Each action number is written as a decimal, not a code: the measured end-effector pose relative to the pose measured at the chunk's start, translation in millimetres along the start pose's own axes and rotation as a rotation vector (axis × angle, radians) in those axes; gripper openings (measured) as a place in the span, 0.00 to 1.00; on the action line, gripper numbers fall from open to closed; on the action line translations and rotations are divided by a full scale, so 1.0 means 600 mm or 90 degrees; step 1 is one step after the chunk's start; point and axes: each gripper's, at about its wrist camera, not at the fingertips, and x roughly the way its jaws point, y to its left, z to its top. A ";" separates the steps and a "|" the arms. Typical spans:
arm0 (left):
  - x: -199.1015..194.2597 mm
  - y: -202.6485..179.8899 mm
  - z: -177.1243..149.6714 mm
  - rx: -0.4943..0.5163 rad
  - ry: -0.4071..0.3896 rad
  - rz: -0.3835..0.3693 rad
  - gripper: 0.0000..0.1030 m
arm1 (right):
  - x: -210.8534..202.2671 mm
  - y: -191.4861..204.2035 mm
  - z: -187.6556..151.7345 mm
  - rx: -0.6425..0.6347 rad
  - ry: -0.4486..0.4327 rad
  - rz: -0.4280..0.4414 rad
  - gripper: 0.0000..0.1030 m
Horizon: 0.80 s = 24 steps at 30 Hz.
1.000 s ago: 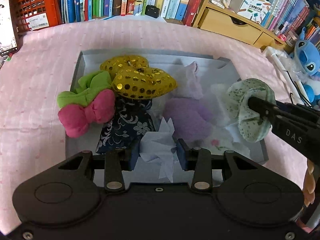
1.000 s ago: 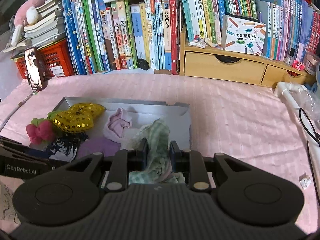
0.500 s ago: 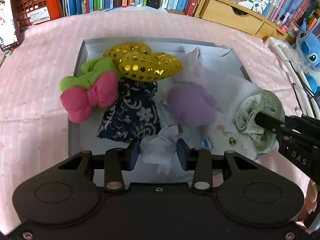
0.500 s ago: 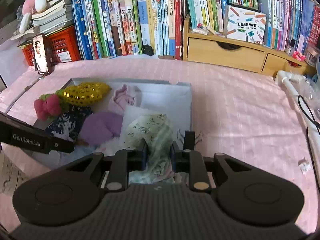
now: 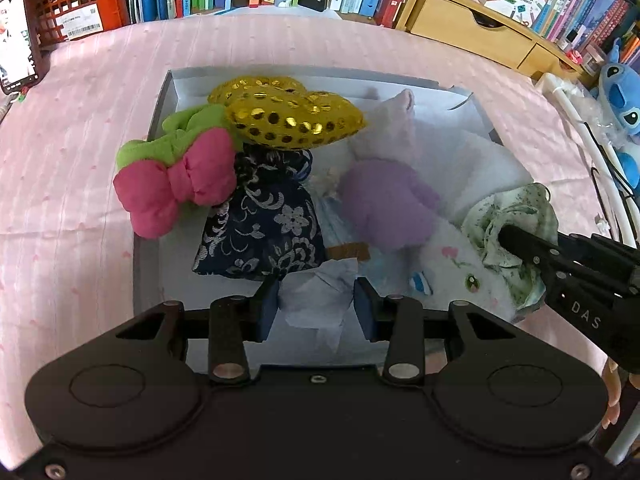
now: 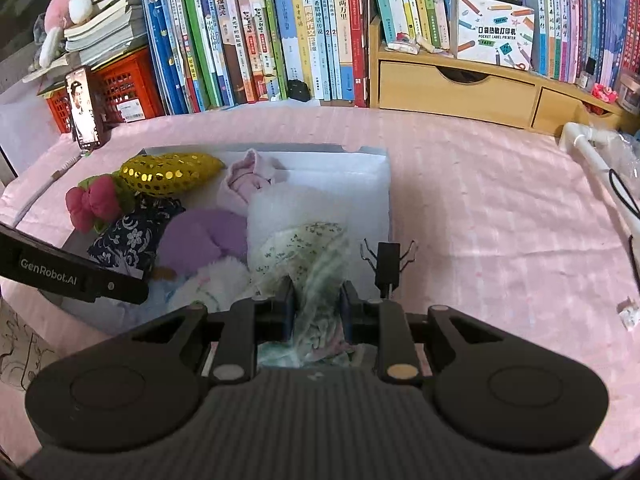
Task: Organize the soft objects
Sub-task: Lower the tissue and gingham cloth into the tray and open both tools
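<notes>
Right gripper (image 6: pixel 316 300) closed on a green floral cloth (image 6: pixel 308 248), cloth over the grey box (image 6: pixel 264 149) corner just ahead, left gripper (image 5: pixel 316 304) pinched on white tissue paper (image 5: pixel 320 300), dark floral pouch (image 5: pixel 260 232) just beyond it

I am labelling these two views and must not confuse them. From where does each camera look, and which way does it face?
Left wrist: sits on the left tool, looks steeply down into the shallow grey cardboard box; own fingers pinch white tissue paper.
Right wrist: sits on the right tool, faces the bookshelf across the pink cloth; own fingers clamp a green floral fabric piece.
Shared: the box, the gold sequinned heart cushion, each other's tool.
</notes>
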 end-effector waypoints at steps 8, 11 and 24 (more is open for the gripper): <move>0.001 0.001 0.009 -0.003 -0.006 0.003 0.36 | 0.027 -0.012 0.018 0.021 -0.019 0.007 0.27; 0.003 0.002 0.012 -0.002 -0.006 0.005 0.36 | 0.039 -0.013 0.023 0.027 -0.019 0.006 0.27; -0.009 0.000 0.007 0.008 -0.023 0.007 0.40 | 0.035 -0.006 0.027 0.017 -0.032 0.010 0.50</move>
